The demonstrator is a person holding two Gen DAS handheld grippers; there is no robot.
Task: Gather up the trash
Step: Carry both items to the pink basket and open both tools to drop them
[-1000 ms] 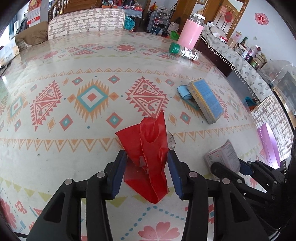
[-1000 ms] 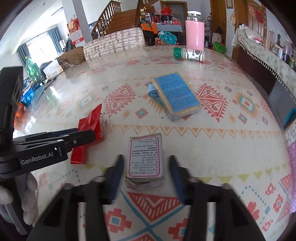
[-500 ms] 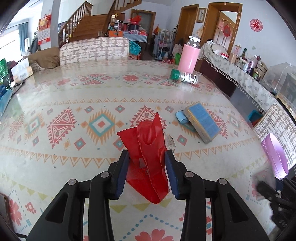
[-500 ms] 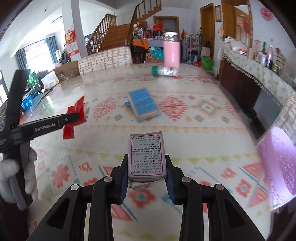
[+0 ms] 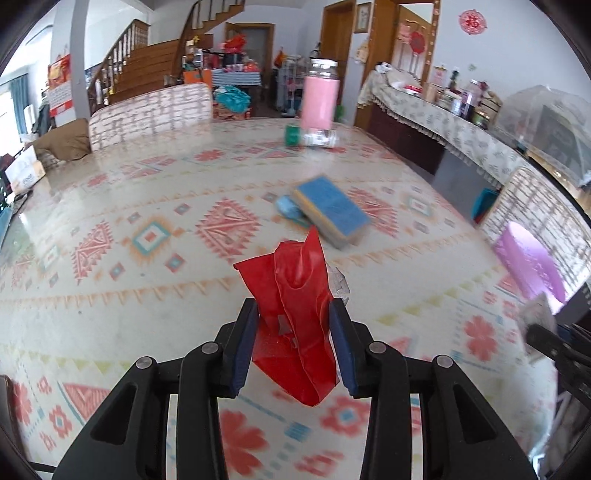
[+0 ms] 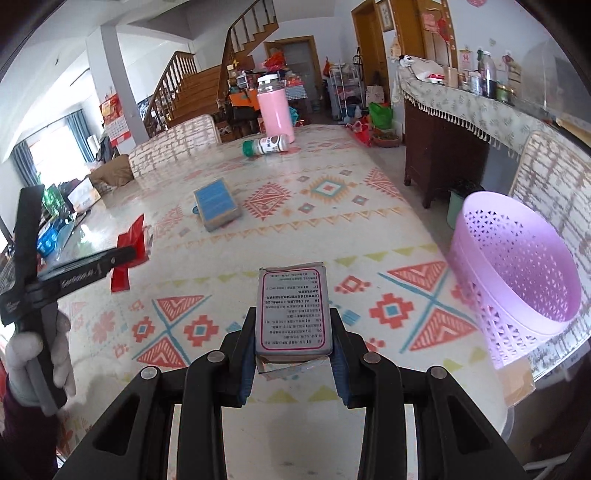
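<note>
Grip on both sides: the left gripper [image 5: 292, 345], jaws just drawn in, clenches the red wrapper [image 5: 295, 314], and the right gripper [image 6: 293, 354] stays clamped on the small printed carton [image 6: 291, 314]. Both pieces, lying on the table [image 6: 332, 221] a second ago, now ride clear of the cloth. The right hand has swung toward the table's right edge, where the purple basket [image 6: 517, 280] now stands beside the carton, so the drop looks next.

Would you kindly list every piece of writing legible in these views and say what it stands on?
Small grey printed box in the right claw: rows of print, too small to read.
Black left claw arm: white lettering, blurred.
Red round wall ornament: one character, unclear.
Green-capped bottle label: unreadable.
</note>
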